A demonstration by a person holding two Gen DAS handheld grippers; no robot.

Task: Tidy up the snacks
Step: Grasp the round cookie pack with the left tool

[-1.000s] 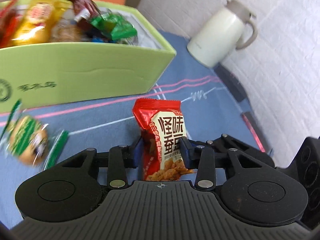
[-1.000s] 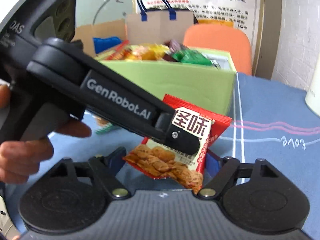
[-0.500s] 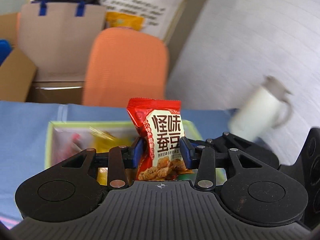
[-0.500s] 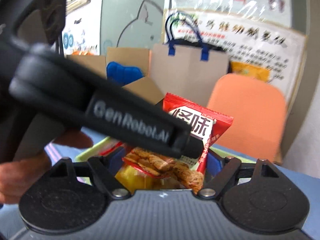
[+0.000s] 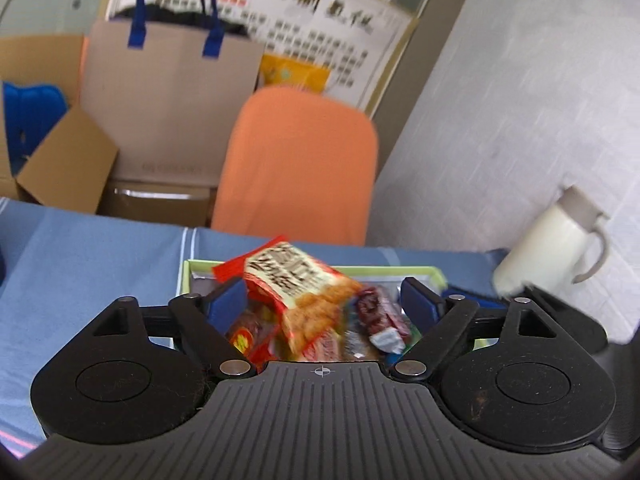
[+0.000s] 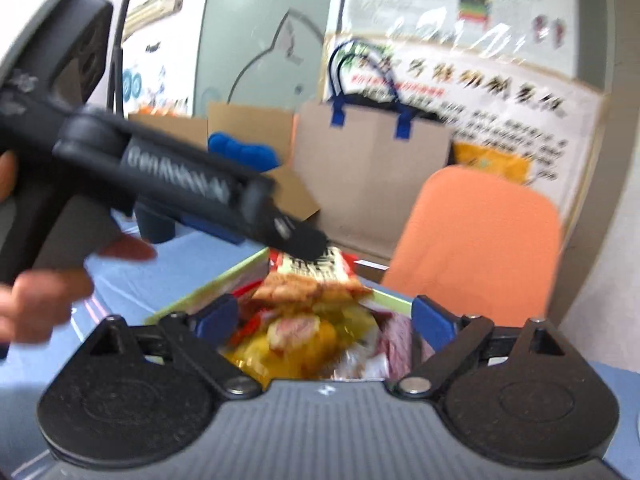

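The red snack packet (image 5: 298,284) is loose and tilted, blurred, between the wide-apart jaws of my left gripper (image 5: 324,296), over the green box (image 5: 184,276) full of snacks. My left gripper is open. In the right wrist view the packet (image 6: 316,280) sits just under the left gripper's tip (image 6: 304,240), above the green box (image 6: 240,272). My right gripper (image 6: 324,316) is open and empty, held over the box's snacks, among them a yellow packet (image 6: 296,344).
The blue tablecloth (image 5: 80,248) surrounds the box. A white thermos jug (image 5: 556,236) stands at the right by the wall. An orange chair (image 5: 300,164), a paper bag (image 5: 168,96) and cardboard boxes (image 5: 60,168) lie beyond the table.
My left gripper has opened and let go of the red packet, which now tips and drops toward the box. Both grippers moved closer over the green box.
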